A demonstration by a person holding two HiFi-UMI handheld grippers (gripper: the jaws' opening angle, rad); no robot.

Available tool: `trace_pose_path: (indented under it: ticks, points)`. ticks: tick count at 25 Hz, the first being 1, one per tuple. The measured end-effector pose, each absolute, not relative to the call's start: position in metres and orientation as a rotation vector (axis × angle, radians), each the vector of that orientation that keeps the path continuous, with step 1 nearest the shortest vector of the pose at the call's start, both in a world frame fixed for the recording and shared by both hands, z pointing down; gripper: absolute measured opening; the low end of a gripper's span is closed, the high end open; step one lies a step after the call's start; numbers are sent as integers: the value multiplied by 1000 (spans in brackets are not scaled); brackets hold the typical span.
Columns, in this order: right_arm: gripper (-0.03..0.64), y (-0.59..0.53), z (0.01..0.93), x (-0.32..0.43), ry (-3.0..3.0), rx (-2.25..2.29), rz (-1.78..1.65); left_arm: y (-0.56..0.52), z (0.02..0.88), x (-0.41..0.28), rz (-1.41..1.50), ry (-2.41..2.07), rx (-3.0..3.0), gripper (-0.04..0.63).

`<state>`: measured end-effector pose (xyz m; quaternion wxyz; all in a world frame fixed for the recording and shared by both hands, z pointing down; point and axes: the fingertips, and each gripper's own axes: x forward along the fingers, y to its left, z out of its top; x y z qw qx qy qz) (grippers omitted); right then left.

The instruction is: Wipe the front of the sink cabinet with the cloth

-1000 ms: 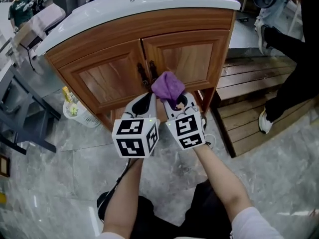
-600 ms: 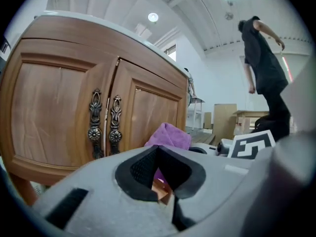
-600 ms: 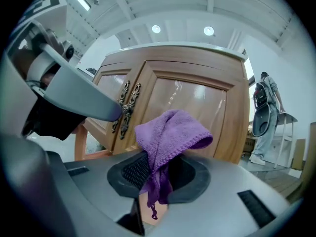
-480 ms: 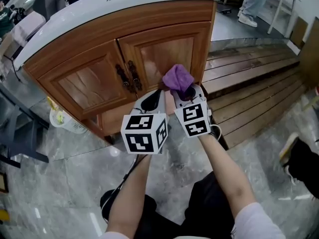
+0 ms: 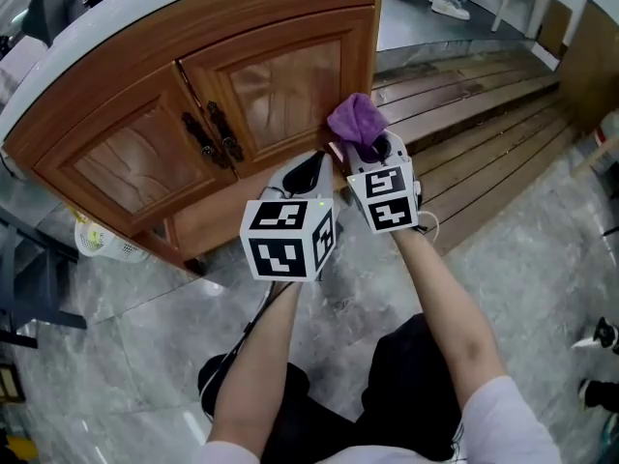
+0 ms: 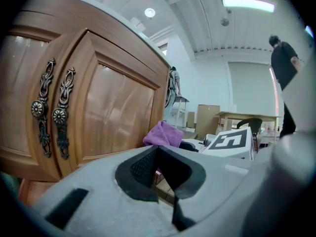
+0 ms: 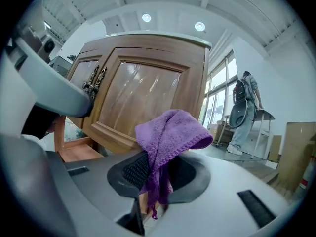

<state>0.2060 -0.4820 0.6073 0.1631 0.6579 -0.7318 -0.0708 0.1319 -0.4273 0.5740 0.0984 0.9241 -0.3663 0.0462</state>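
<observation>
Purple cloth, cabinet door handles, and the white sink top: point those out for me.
Purple cloth [image 7: 170,130]: right gripper view, on its folded upper part.
Door handles [image 6: 60,116]: left gripper view, round rosette of the right-hand handle.
White sink top [image 5: 145,13]: head view, front rim.

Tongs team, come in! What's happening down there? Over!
Right tongs shut on purple cloth. Left tongs shut, empty. Cloth near cabinet front, lower right corner; contact unclear. Nothing between them.

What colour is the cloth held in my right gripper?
Purple. The cloth shows best in the right gripper view.
</observation>
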Motion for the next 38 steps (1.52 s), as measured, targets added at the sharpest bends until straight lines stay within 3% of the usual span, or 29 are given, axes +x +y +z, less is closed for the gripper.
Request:
trace_pose_path:
  ticks: [10,19,32,38]
  points:
    - [75,-472,586,207,-2108,1885,-243,-425,566,134,141,-1065,2803,6]
    - [77,-444,568,141,-2241,1756,-228,-422,579,97,239,-1165,2784,6]
    - [77,-396,557,74,-2340,1626,67,-391,578,37,187,-1207,2564,6]
    - [77,-367,516,47,-2351,1551,152,-376,524,13,192,-1306,2505,6]
